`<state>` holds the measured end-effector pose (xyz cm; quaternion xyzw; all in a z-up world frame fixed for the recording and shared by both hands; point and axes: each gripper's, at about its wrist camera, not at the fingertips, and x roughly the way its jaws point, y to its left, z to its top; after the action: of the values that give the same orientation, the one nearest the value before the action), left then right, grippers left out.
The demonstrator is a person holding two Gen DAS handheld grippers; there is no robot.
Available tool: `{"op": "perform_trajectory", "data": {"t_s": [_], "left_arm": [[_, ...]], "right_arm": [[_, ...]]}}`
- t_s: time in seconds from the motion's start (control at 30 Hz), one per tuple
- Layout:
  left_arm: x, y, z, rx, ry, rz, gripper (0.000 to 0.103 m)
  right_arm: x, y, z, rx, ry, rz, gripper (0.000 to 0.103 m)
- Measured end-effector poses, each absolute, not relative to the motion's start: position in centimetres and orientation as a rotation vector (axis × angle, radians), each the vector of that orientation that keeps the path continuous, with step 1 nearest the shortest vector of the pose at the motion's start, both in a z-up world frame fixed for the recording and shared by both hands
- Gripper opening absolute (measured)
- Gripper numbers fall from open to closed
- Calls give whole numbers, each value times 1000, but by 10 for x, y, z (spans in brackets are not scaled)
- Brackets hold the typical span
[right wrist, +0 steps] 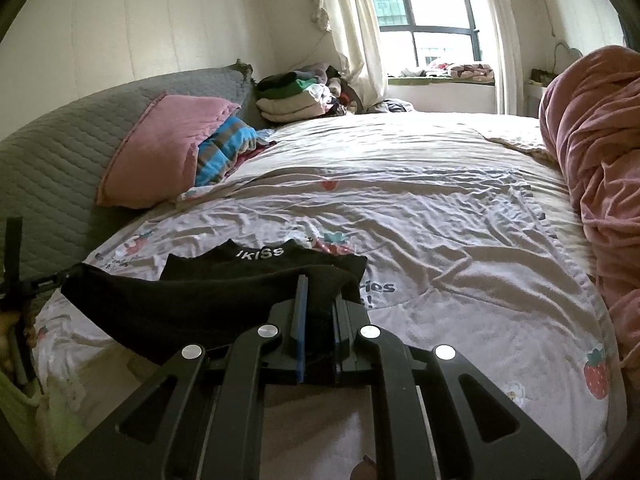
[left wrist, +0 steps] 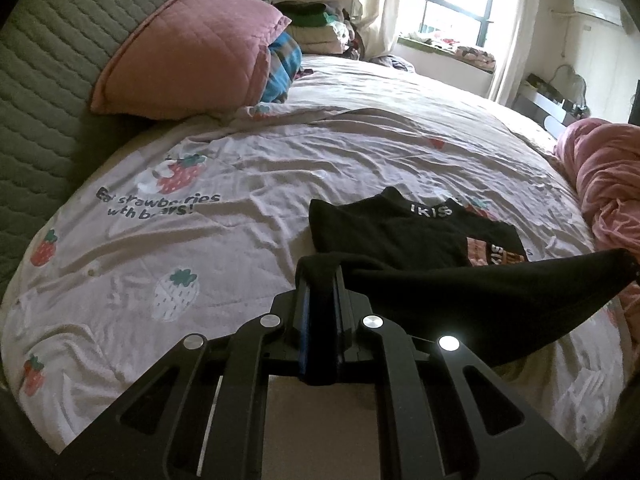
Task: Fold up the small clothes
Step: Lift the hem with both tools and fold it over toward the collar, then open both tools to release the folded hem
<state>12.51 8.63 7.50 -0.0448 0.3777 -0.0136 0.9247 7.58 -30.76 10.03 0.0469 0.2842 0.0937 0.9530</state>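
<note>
A small black garment (left wrist: 404,236) with white "IKISS" lettering lies on the strawberry-print bedsheet (left wrist: 240,184). My left gripper (left wrist: 320,276) is shut on its near edge, and the black cloth stretches taut to the right, lifted above the bed. In the right wrist view the same garment (right wrist: 224,300) spans left from my right gripper (right wrist: 318,292), which is shut on the opposite end of that edge. The left gripper (right wrist: 16,280) shows at the far left there. The far part with the lettering rests flat on the sheet.
A pink pillow (left wrist: 192,48) and a blue striped cloth (left wrist: 282,68) lean on the grey quilted headboard (left wrist: 44,80). A pink duvet (right wrist: 600,168) is bunched on the right. Folded clothes (right wrist: 296,96) are stacked at the far corner by the window.
</note>
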Motion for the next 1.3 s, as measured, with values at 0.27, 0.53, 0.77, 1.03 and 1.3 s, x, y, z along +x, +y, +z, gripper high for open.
{"op": "perform_trajectory", "data": {"t_s": [0.27, 0.53, 0.77, 1.03, 1.3], "left_arm": [[154, 87, 57, -91, 793, -11, 3], [182, 94, 42, -108, 807, 11, 3], [206, 98, 35, -115, 817, 11, 4], [227, 97, 23, -102, 834, 9, 5], [240, 100, 5, -57, 850, 35, 10]], "right_arm": [[113, -306, 90, 88, 593, 160, 9], [152, -302, 71, 90, 620, 124, 9], [174, -303, 60, 100, 638, 105, 9], [192, -305, 45, 95, 664, 77, 9], [212, -301, 21, 89, 712, 46, 9]]}}
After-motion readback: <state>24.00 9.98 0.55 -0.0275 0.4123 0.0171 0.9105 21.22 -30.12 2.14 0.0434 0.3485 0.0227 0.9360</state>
